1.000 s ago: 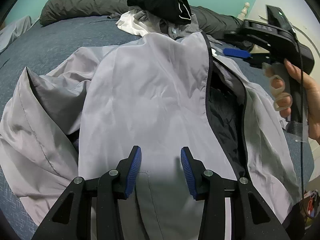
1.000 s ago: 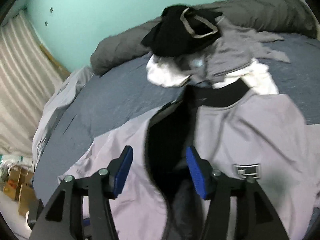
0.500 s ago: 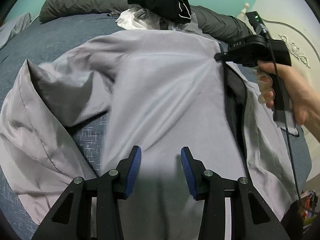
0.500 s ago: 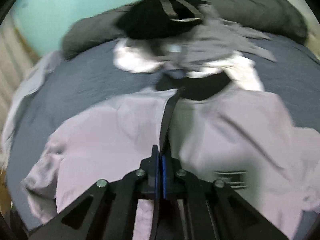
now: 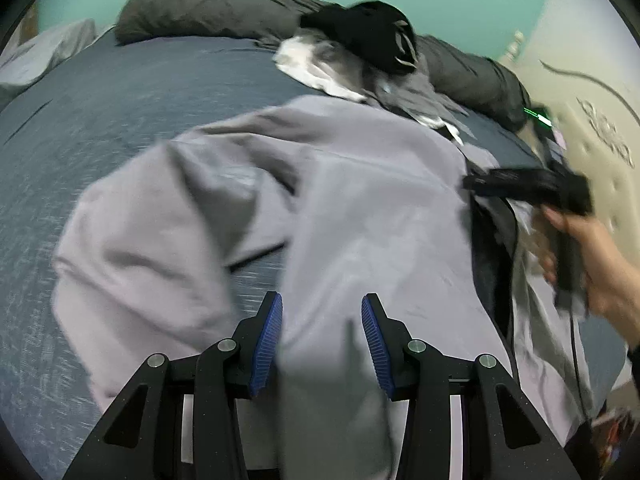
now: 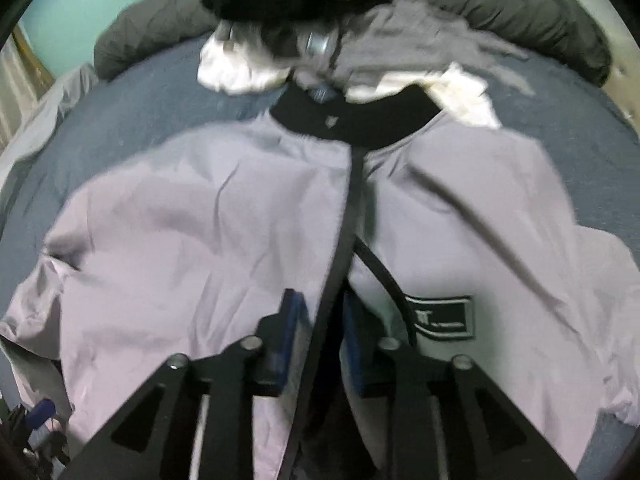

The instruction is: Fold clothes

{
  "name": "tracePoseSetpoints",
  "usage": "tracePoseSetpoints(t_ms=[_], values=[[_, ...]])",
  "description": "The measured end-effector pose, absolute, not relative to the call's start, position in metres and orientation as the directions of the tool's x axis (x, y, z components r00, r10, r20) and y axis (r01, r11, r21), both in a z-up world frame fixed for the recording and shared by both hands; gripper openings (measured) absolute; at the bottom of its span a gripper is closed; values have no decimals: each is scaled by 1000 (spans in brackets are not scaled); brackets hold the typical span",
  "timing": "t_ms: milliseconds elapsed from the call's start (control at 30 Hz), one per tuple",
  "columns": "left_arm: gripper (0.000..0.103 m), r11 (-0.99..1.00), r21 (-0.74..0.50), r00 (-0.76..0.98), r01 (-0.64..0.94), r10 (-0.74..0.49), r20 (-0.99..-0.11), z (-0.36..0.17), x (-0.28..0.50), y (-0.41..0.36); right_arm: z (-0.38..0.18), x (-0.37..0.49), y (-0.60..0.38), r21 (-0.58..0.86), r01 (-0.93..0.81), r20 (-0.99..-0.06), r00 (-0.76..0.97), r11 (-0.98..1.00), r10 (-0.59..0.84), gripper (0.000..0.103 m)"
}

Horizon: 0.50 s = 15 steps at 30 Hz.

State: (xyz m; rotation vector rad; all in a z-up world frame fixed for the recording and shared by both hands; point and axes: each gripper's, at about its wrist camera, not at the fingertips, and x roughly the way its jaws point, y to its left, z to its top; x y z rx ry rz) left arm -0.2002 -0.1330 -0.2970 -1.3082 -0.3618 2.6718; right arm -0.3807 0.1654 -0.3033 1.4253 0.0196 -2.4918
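A pale lilac jacket (image 5: 360,208) with a black collar (image 6: 352,124) lies front up on the blue bed. My left gripper (image 5: 322,332) hovers over its lower part, open, with fabric under and between the pads but not pinched. My right gripper (image 6: 320,320) stands over the jacket's (image 6: 180,220) middle, and its jaws are opening. The black zip edge (image 6: 344,248) runs loose between them. In the left wrist view the right gripper (image 5: 476,184) is blurred at the zip line, with a hand (image 5: 596,268) on its grip. The left sleeve (image 5: 132,240) lies bunched to the side.
A heap of black, white and grey clothes (image 5: 360,52) lies at the head of the bed, in front of a dark grey duvet roll (image 5: 208,12). Bare blue bedcover (image 5: 100,112) spreads to the left. Clutter lies on the floor (image 6: 36,424) past the bed's near edge.
My right gripper shut on the black zip edge, drew the left front panel across over the dark lining, then parted its jaws. The left gripper shifted over the fabric, still open.
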Motion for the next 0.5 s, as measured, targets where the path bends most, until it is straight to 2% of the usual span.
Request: tracePoseSetpoints(t_ms=[33, 67, 233, 367, 500], values=[[45, -962, -271, -619, -15, 222, -753, -295, -199, -139, -296, -372, 171, 137, 232, -830, -503, -963, -239, 45], [45, -964, -267, -629, -5, 211, -748, -291, -196, -146, -289, -360, 179, 172, 234, -804, -529, -957, -274, 49], [51, -963, -262, -662, 60, 158, -732, -278, -188, -181, -281, -303, 205, 288, 266, -740, -547, -920, -390, 50], [51, -953, -280, -663, 115, 137, -736, -272, -182, -201, -286, -245, 231, 387, 261, -707, -531, -884, -466, 51], [54, -966, -223, -668, 131, 80, -740, -252, -166, -204, -292, -208, 250, 461, 244, -663, -545, -853, -513, 52]])
